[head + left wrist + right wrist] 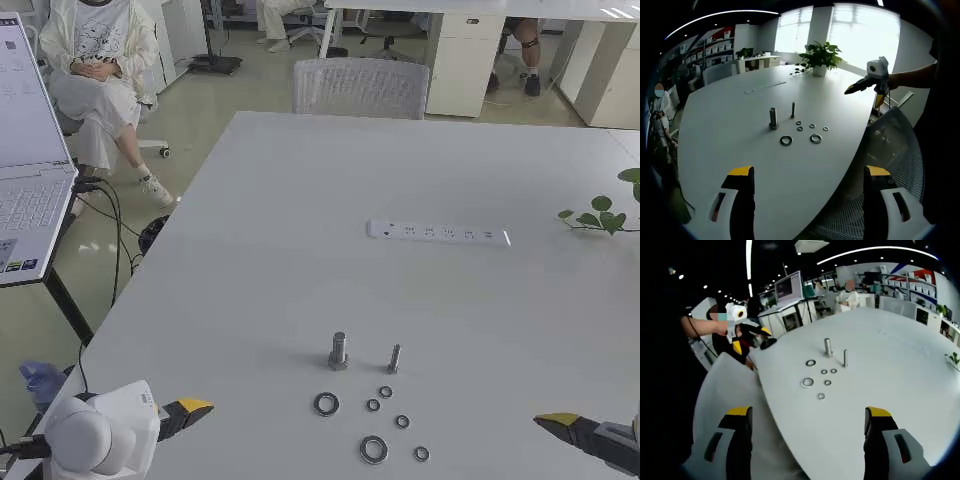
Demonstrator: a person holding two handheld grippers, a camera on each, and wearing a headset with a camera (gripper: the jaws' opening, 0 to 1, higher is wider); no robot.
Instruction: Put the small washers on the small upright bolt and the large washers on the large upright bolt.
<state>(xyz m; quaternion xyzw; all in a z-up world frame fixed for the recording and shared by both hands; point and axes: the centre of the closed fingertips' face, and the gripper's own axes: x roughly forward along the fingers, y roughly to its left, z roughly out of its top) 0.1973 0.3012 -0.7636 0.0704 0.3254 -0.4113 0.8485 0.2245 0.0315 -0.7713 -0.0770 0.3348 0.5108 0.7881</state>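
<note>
A large upright bolt (338, 351) and a thinner small upright bolt (394, 358) stand side by side on the white table (300, 250). In front of them lie two large washers (326, 404) (374, 449) and several small washers (385, 392). My left gripper (195, 408) hovers at the table's near left edge, open and empty. My right gripper (558, 421) hovers at the near right, also open and empty. In the left gripper view, the bolts (773, 118) stand ahead of the wide-apart jaws. The right gripper view has the bolts (828, 346) and washers (807, 383) ahead too.
A white power strip (438, 233) lies mid-table behind the bolts. A small plant (605, 215) stands at the right edge. A laptop (25, 170) sits on a stand to the left, a mesh chair (360, 88) at the far side, and a seated person (100, 70) beyond.
</note>
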